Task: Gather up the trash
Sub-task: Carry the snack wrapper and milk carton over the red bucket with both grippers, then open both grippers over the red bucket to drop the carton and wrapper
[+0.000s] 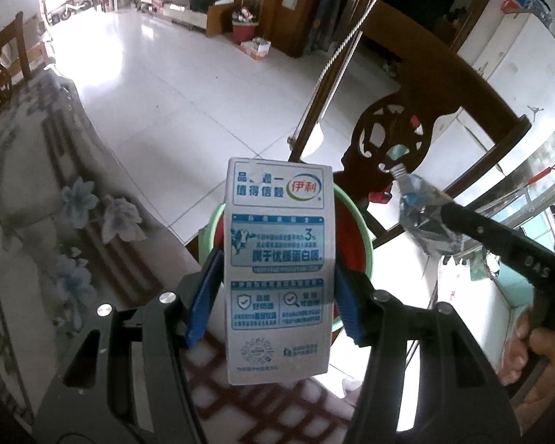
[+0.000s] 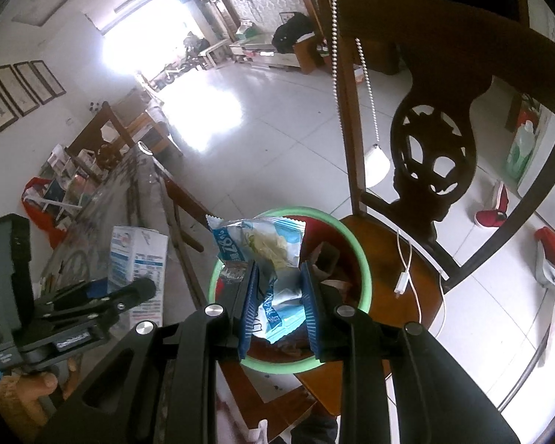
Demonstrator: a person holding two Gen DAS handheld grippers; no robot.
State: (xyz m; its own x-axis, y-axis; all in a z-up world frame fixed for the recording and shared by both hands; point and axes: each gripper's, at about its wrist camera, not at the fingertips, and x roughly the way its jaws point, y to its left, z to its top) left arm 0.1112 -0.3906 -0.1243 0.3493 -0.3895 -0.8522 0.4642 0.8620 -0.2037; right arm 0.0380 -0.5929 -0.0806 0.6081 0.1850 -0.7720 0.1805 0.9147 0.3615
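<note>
Your left tongs [image 1: 279, 288] were clamped from both sides on an upright carton, the 2 blue pads [image 1: 203, 296] pressed flat against its side walls. Your right tongs [image 2: 277, 303] pinched a crumpled wrapper between their blue pads [image 2: 310, 307], jaws nearly together. In the left wrist view, your right hand [image 1: 536, 351] curled its fingers around the handle of its tool, which reached in from the right. In the right wrist view, your left hand [image 2: 37, 388] gripped its handle low at the left edge, thumb showing.
</note>
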